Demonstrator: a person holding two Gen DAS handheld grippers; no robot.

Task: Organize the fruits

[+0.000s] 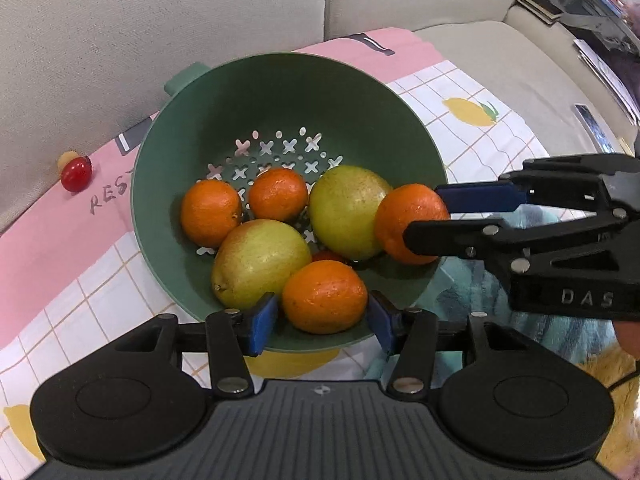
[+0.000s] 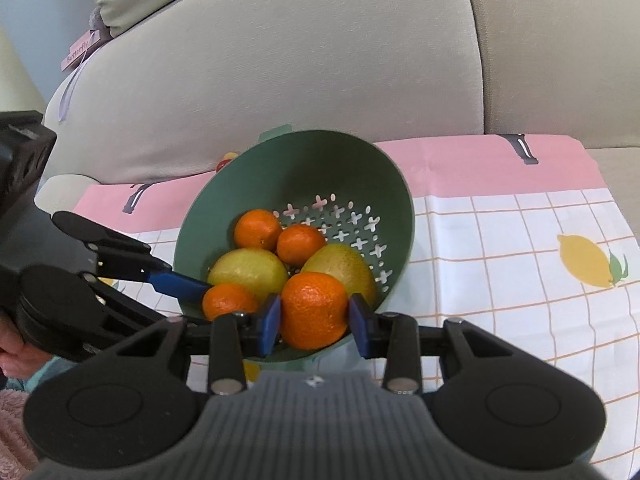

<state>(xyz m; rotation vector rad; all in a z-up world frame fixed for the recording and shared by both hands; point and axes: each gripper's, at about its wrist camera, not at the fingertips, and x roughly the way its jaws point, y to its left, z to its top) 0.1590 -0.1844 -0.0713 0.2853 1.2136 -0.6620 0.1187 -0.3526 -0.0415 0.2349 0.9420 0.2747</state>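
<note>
A green colander [image 1: 280,92] stands on a lemon-print cloth and holds two yellow-green fruits [image 1: 260,262] [image 1: 346,210] and several oranges. My left gripper [image 1: 322,324] hangs over its near rim. An orange [image 1: 324,296] lies between its blue pads [image 1: 264,324] on top of the pile, with a thin gap at each side. My right gripper [image 2: 314,320] is shut on another orange [image 2: 314,308], held just above the colander's [image 2: 304,168] near edge. From the left wrist, this held orange [image 1: 412,224] and the right gripper [image 1: 424,216] come in from the right.
A red cherry tomato [image 1: 76,174] lies on the cloth's pink border against the beige sofa back [image 1: 160,20]. A teal towel [image 1: 472,292] lies to the right of the colander. A hand [image 2: 16,356] grips the left tool's handle.
</note>
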